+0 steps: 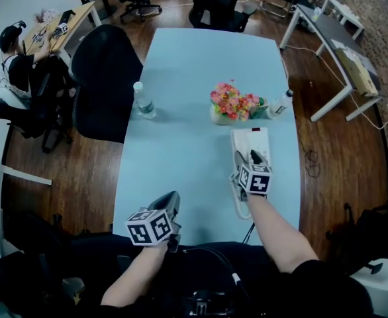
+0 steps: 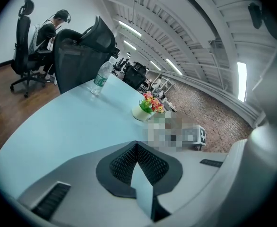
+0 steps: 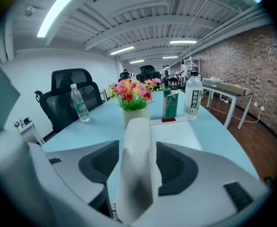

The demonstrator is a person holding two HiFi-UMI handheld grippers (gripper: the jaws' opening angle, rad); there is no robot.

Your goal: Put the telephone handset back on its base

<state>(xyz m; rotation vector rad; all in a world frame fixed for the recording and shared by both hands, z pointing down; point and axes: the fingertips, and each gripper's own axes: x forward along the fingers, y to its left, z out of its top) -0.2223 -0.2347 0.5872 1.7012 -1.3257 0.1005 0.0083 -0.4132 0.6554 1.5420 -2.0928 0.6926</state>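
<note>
The white telephone base (image 1: 250,141) lies on the light blue table (image 1: 181,158), right of centre; in the right gripper view the base (image 3: 176,135) is just ahead of the jaws. The white handset (image 3: 137,164) stands between the jaws of my right gripper (image 1: 245,159), along the base's left side. Narrow gaps show between the pads and the handset, so the gripper is open around it. The handset's lower end and cord (image 1: 238,194) trail toward the table's near edge. My left gripper (image 1: 172,207) rests near the front edge, shut and empty.
A pot of pink flowers (image 1: 231,105) and a white bottle (image 1: 280,103) stand just beyond the base, with a green carton (image 3: 170,105) between them. A water bottle (image 1: 143,101) is at the table's left edge by a black chair (image 1: 104,81). A person sits at a far desk (image 2: 48,32).
</note>
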